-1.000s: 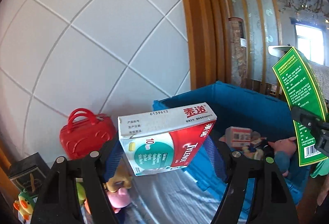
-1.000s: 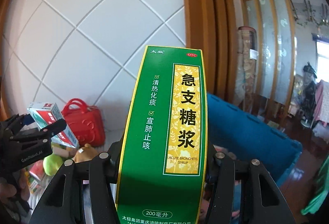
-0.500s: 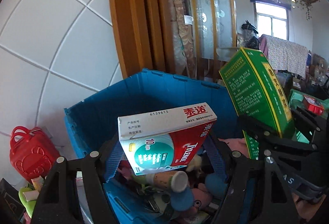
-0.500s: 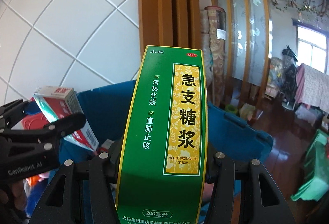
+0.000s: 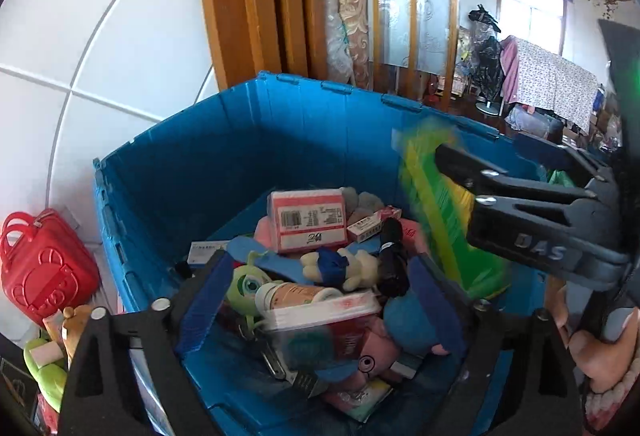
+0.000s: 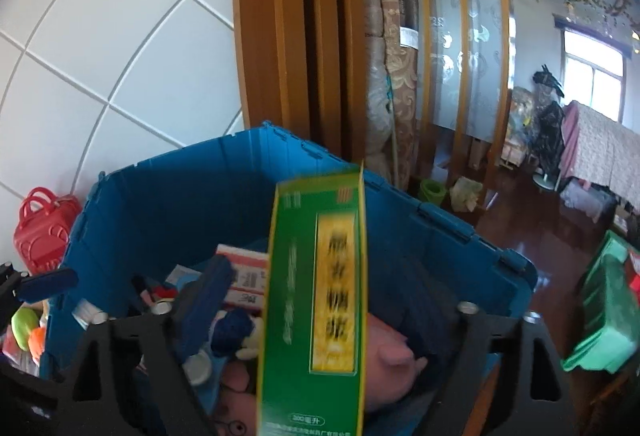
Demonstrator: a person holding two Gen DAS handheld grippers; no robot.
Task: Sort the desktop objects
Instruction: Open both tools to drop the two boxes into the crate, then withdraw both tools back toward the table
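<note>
while both grippers are gaping over the bin (image 5: 168,164), the left gripper (image 5: 320,320) is framing a blurred red box (image 5: 332,328) at 6 o'clock among toys; the right gripper (image 6: 316,320), fingers spread, is framing a blurred green box (image 6: 320,300), touching neither finger.

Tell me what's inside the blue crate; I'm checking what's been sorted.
In the blue crate: a red-and-white barcoded box, a green one-eyed plush, a white plush in blue, a pink plush. Lower layers and the floor are covered.
</note>
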